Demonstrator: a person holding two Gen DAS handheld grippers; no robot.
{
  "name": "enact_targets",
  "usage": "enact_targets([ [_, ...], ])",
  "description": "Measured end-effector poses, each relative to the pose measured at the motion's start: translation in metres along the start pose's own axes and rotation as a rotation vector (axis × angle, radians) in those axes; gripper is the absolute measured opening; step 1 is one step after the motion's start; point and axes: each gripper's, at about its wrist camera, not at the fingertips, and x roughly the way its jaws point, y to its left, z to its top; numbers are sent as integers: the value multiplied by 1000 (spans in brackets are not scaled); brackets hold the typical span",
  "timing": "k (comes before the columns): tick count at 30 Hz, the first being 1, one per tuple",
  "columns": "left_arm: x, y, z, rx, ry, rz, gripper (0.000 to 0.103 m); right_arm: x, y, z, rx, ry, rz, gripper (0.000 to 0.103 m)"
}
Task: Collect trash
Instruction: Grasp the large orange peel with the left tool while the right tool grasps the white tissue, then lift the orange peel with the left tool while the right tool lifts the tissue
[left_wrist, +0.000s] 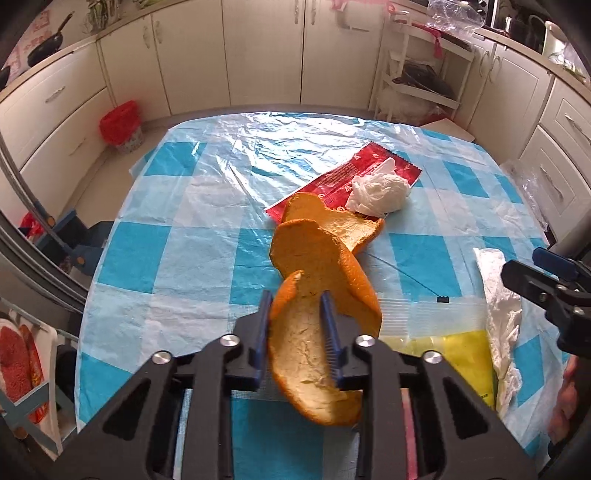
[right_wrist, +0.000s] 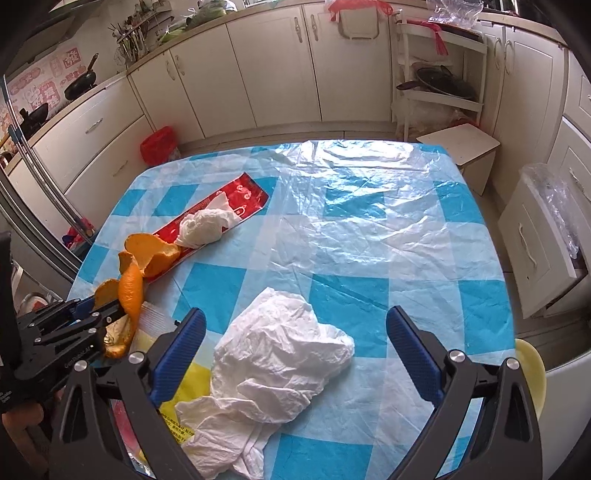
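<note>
My left gripper (left_wrist: 295, 317) is shut on a long orange peel (left_wrist: 317, 280) and holds its near end above the table; the far end rests by a red wrapper (left_wrist: 343, 181). A crumpled white tissue ball (left_wrist: 380, 192) lies on the wrapper. My right gripper (right_wrist: 295, 339) is open with its fingers on either side of a large crumpled white tissue (right_wrist: 280, 369), which lies partly on a yellow package (right_wrist: 184, 391). The peel (right_wrist: 133, 288), wrapper (right_wrist: 240, 199) and left gripper (right_wrist: 99, 314) show at the left of the right wrist view.
The table has a blue-and-white checked plastic cloth (right_wrist: 369, 221). A red-lined bin (left_wrist: 122, 125) stands on the floor at the far left. White cabinets ring the room. A white shelf rack (right_wrist: 439, 81) and a stool (right_wrist: 458, 147) stand behind the table.
</note>
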Motion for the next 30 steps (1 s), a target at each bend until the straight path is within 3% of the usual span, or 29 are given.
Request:
enact_targets([
  [3, -4, 7, -1, -43, 18, -55, 8, 12, 4, -4, -9, 55, 29, 59],
  [5, -10, 13, -2, -65, 16, -73, 5, 12, 5, -7, -15, 62, 41, 28],
  [7, -16, 19, -3, -81, 3, -76, 5, 9, 4, -7, -1, 66, 83, 17],
  [9, -22, 26, -4, -104, -10, -76, 5, 1, 2, -6, 16, 47, 101, 13],
  [16, -36, 44, -11, -154, -23, -63, 5, -15, -8, -7, 49, 21, 116, 13],
  [23, -25, 41, -27, -149, 59, -53, 5, -20, -20, -13, 74, 30, 94, 13],
  [25, -21, 41, -31, -149, 79, -36, 13, -19, -20, -15, 73, 37, 90, 15],
  [27, -21, 41, -33, -144, 73, -4, 24, -19, -20, -17, 71, 48, 85, 28],
  [28, -22, 42, -35, -142, 71, -1, 35, -18, -19, -19, 69, 56, 79, 48],
  [29, -22, 42, -35, -142, 67, -3, 41, -19, -20, -20, 69, 49, 72, 53],
  [30, -23, 41, -36, -140, 65, 4, 42, -20, -20, -21, 65, 44, 67, 53],
])
